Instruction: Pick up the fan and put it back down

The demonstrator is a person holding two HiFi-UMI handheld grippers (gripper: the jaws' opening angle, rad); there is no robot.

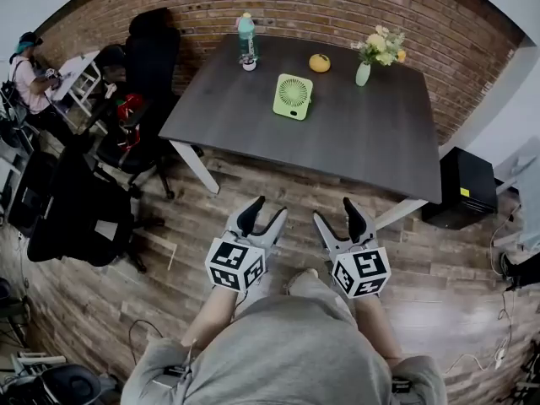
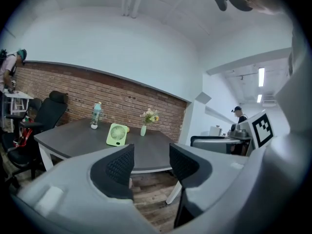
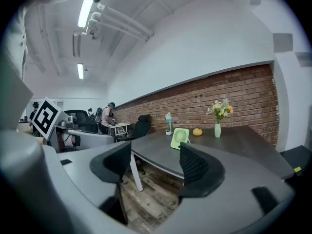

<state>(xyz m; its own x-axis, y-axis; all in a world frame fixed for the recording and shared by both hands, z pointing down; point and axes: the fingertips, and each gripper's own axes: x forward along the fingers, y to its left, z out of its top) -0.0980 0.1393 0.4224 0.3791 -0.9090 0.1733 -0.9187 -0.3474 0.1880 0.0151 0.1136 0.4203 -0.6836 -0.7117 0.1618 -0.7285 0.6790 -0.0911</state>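
On table (image 1: 363, 137), fan (image 1: 293, 96) upright, facing near edge

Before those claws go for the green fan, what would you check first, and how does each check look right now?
1. The fan stands on the table, nothing on top: ok.
2. The left claw is open, nothing between its jaws: ok.
3. The right claw is open and empty: ok.
4. Claws near the fan: not ok, both hang over the floor, short of the table's edge.
5. Room round the fan: ok, the bottle, orange fruit and vase stand apart behind it.
6. Cord on the fan: cannot tell.
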